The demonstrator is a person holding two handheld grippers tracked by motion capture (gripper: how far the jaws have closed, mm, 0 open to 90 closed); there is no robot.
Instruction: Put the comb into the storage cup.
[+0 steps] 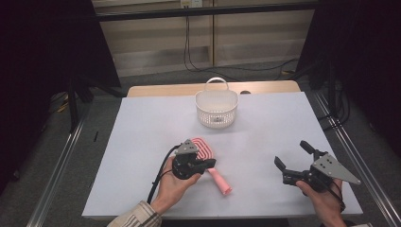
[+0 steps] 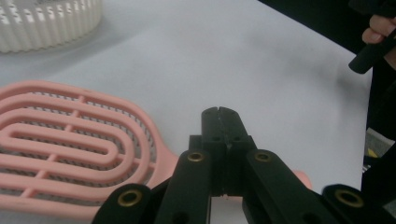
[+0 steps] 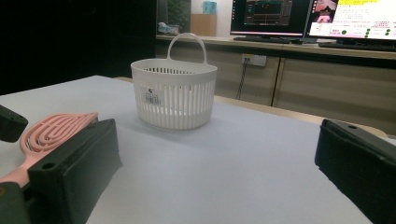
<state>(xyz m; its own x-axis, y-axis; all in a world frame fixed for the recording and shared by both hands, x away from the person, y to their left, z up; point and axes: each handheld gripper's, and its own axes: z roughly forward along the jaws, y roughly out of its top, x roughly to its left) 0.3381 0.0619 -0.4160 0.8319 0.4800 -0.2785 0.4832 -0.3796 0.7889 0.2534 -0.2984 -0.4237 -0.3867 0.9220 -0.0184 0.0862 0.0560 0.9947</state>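
Hairbrush (image 1: 208,158), pink, lying flat on desk (image 1: 142,142), handle pointing toward person. Left tool (image 2: 219,112) hovering over handle neck, jaws pressed together, pinching nothing; brush head lying just left of jaws in left gripper view, handle passing beneath them. Right tool (image 1: 293,155) resting well apart on right side, jaws spread wide. White basket (image 1: 216,106) standing upright farther back, well apart from brush.
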